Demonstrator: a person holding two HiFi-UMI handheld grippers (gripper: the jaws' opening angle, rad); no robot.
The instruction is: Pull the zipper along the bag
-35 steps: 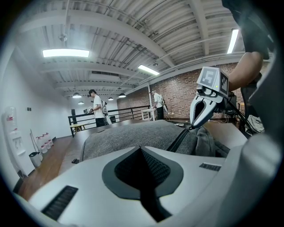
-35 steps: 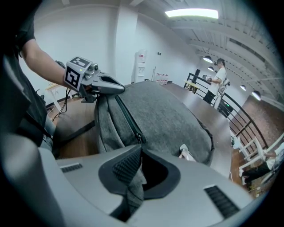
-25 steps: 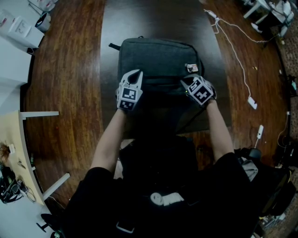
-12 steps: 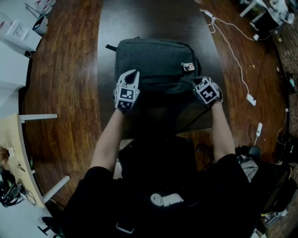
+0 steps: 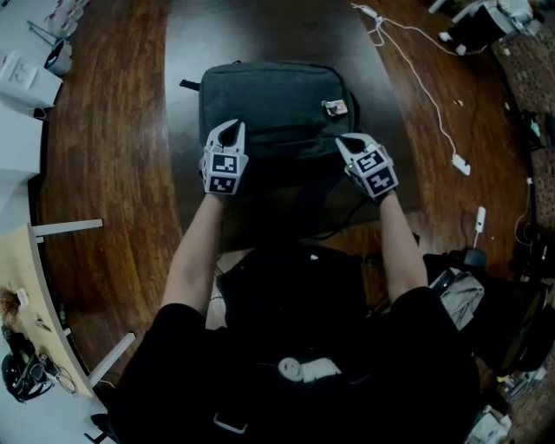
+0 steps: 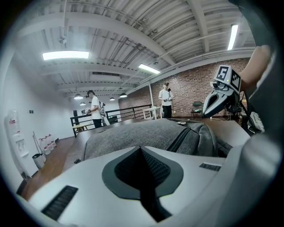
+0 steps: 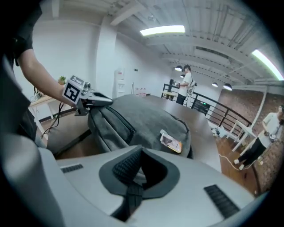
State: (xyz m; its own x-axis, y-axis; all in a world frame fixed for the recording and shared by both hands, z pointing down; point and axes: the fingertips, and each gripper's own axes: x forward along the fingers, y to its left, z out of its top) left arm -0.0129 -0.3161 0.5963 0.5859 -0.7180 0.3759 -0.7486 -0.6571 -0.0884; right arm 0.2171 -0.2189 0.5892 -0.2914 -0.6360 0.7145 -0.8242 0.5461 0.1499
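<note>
Seen from the head, the person's dark torso fills the bottom of the frame and hides the near table edge. Both forearms reach forward to the bag [image 5: 269, 100], which lies flat on the dark table [image 5: 260, 26].

The left gripper [image 5: 231, 128] rests at the bag's near left corner. Its jaws are pressed together, and its own view shows no fabric between them, though the very tip is cut off there.

The right gripper [image 5: 345, 141] sits at the bag's near right edge. Its jaws are closed, with a pale sliver [image 7: 141, 176] caught between the pads that is too small to name.

The bag's near side is lost in shadow from above. The zipper [image 7: 117, 119] shows only as a dark line in the gripper views.

A small tag [image 5: 331, 107] lies on the bag's top right. A white cable [image 5: 425, 87] trails over the wooden floor beyond. Far off, people [image 6: 94, 108] stand by a railing.
</note>
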